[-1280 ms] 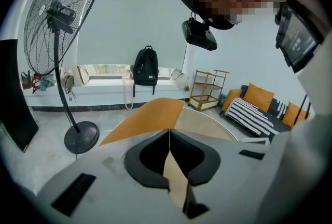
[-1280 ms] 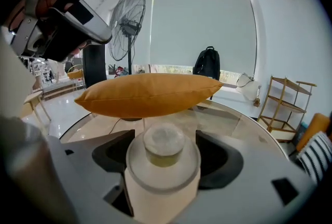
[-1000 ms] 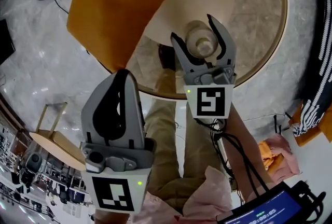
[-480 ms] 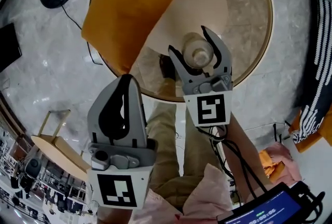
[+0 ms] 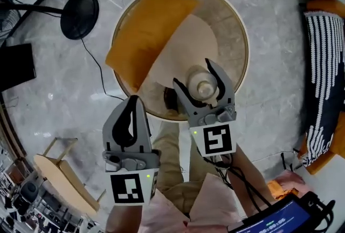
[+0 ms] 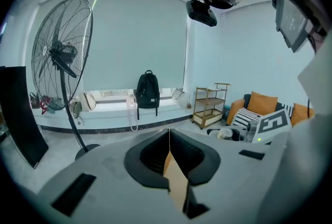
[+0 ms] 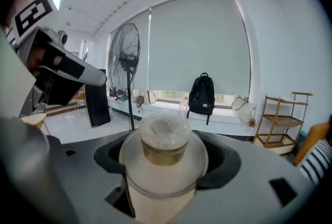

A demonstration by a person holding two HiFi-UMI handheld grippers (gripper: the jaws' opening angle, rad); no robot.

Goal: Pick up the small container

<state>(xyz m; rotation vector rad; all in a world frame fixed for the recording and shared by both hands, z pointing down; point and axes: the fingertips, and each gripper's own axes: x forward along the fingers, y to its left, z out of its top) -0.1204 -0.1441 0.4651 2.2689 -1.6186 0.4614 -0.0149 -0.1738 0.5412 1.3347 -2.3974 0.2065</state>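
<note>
One small container (image 5: pixel 204 86), clamped in the right hand-held gripper (image 5: pixel 194 74), over the round desk (image 5: pixel 237 48) near its 6 o'clock edge, left hand-held gripper (image 5: pixel 131 101) at 7 o'clock, jaws pressed together, empty.

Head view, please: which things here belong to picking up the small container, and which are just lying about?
Job in hand:
small clear lidded container
right gripper, shut on it

Lying about:
orange cloth
round wood-rimmed table
black round stand base
black-and-white striped cushion
left gripper, shut and empty
</note>
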